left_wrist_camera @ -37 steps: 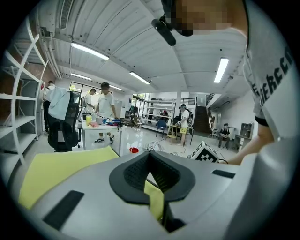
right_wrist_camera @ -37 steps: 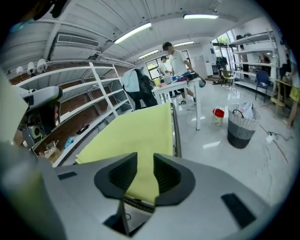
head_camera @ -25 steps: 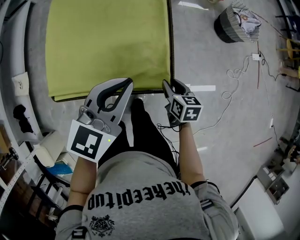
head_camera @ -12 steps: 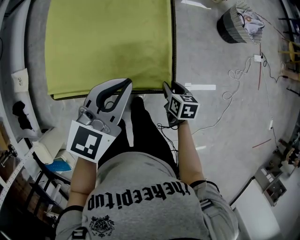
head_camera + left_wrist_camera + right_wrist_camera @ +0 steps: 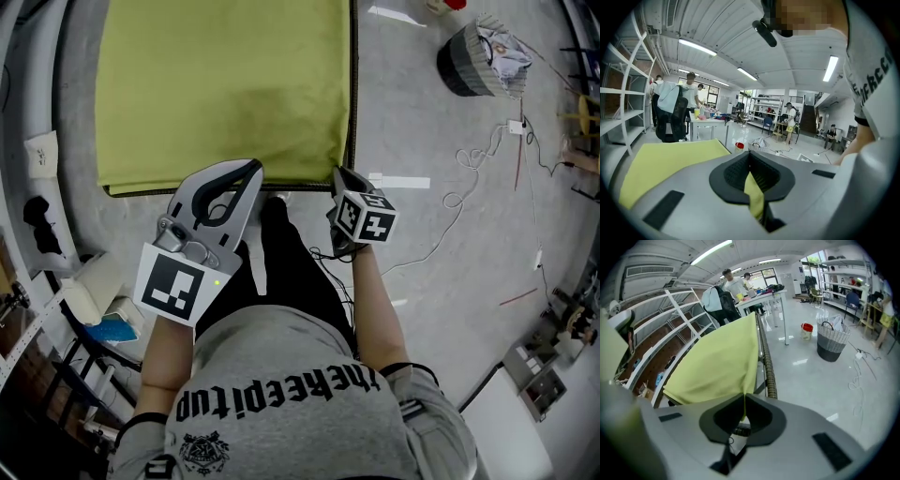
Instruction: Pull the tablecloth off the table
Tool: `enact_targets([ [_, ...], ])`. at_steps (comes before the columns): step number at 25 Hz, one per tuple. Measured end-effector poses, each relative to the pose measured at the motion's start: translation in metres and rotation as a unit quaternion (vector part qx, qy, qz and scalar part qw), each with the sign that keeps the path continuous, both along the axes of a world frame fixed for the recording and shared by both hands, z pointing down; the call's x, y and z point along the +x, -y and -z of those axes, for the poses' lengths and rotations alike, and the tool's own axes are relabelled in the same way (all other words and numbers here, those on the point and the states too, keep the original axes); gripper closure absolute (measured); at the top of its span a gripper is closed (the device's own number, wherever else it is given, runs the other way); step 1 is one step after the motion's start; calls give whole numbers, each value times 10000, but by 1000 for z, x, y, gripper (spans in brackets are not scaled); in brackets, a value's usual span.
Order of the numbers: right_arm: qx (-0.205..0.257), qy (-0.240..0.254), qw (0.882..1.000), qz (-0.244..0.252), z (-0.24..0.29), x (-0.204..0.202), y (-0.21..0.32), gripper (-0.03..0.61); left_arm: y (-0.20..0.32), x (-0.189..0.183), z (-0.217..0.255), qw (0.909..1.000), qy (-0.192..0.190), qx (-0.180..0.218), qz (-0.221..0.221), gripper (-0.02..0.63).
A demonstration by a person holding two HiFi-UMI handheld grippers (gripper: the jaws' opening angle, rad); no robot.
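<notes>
Right tongs (image 5: pixel 339 174) just closed onto soft yellow-green tablecloth (image 5: pixel 225 84); left tongs (image 5: pixel 249 168) pinch it too.

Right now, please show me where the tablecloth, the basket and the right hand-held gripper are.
tablecloth (image 5: pixel 225 84), head view, the middle of its flat top.
basket (image 5: pixel 457 61), head view, its dark outer wall.
right hand-held gripper (image 5: pixel 338 178), head view, its fingertips, just closed on the tablecloth's corner.

Grey floor (image 5: pixel 450 309), loose cables (image 5: pixel 457 192) (basket (image 5: pixel 464 61) nearby, perhaps wicker); white shelving (image 5: pixel 621 89), ceiling striplights (image 5: pixel 696 47).
</notes>
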State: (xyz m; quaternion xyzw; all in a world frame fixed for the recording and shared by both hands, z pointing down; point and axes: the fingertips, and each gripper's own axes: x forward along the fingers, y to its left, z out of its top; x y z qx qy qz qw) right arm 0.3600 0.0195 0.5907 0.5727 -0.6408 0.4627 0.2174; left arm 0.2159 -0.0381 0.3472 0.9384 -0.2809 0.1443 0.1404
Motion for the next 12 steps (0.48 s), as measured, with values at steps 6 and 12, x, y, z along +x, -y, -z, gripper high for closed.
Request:
enact_targets([
  [6, 230, 89, 9997, -13, 15, 0, 6, 561, 3, -10, 5, 9996, 12, 122, 269, 598],
  [12, 603, 55, 9981, 120, 44, -18, 21, 561, -1, -32, 17, 9985, -83, 258, 468, 600],
])
